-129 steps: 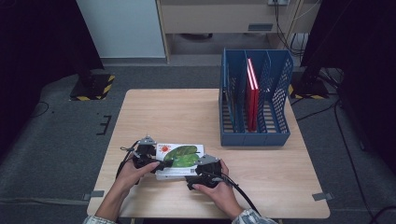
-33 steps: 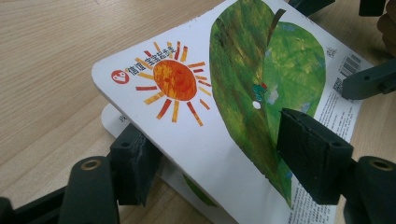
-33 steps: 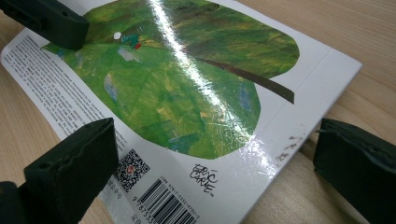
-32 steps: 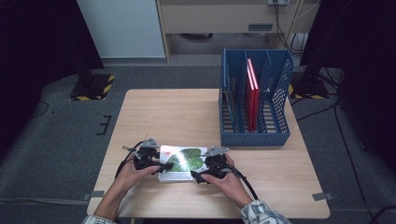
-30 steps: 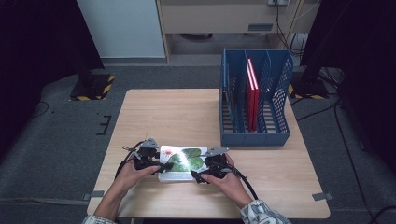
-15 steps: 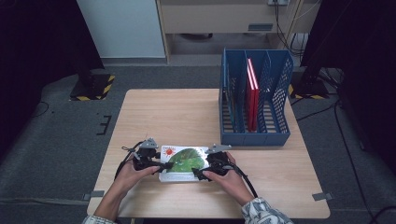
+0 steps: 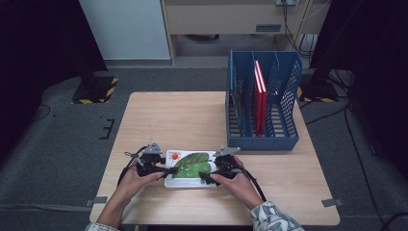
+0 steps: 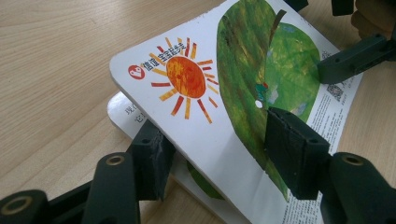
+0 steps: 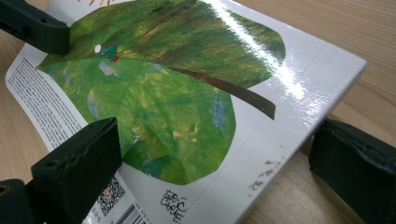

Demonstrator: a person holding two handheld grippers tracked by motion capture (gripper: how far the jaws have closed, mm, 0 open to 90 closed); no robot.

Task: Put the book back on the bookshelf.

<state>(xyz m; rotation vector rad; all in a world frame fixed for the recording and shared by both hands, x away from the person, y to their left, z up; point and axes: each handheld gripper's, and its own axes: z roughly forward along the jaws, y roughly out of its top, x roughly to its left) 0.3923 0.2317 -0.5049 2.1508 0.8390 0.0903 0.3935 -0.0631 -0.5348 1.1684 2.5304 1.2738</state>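
Overhead light falls evenly on the table (image 7: 192,115) in the high view, pale wood bright, while the floor and room around it sink into deep darkness. That view is soft, a little grainy. In the right gripper view a white streak of glare runs across the glossy picture book (image 9: 187,93) toward its far corner. The nearest fingers (image 9: 79,163) blur at the bottom edge. The left gripper view is crisp mid-frame, with a soft shadow under the lifted cover.
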